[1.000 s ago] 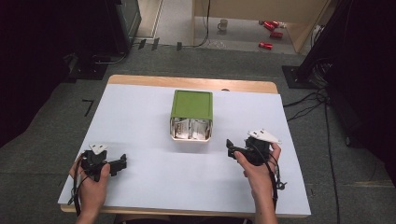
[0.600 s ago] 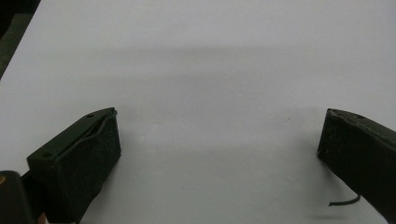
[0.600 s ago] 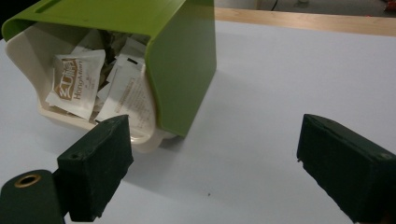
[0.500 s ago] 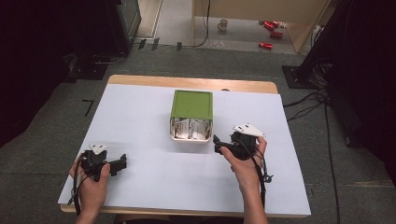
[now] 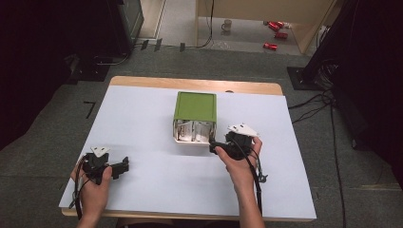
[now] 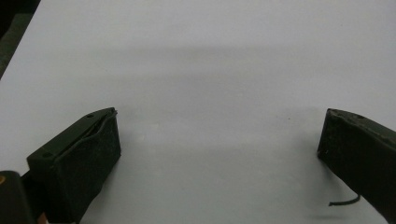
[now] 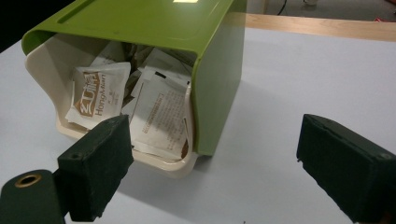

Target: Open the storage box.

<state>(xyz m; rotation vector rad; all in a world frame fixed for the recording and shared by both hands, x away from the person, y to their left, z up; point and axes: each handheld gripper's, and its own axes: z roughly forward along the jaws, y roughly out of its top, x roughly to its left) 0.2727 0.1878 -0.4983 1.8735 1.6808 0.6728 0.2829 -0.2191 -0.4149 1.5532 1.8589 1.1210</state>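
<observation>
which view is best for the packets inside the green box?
Right gripper view: it looks straight into the open front of the green box, and the white packets sit close, print visible, between the right gripper's open jaws. The high view shows the packets small and pale in the opening. The left gripper view looks across bare table.

A box (image 5: 195, 111) lies on its side mid-table (image 5: 142, 114), its opening toward the person, with what seem paper sachets (image 7: 100, 95) inside. The right claw (image 5: 215, 146) sits just beside its near right corner; the left claw (image 5: 124, 165) is well apart, near-left.
</observation>
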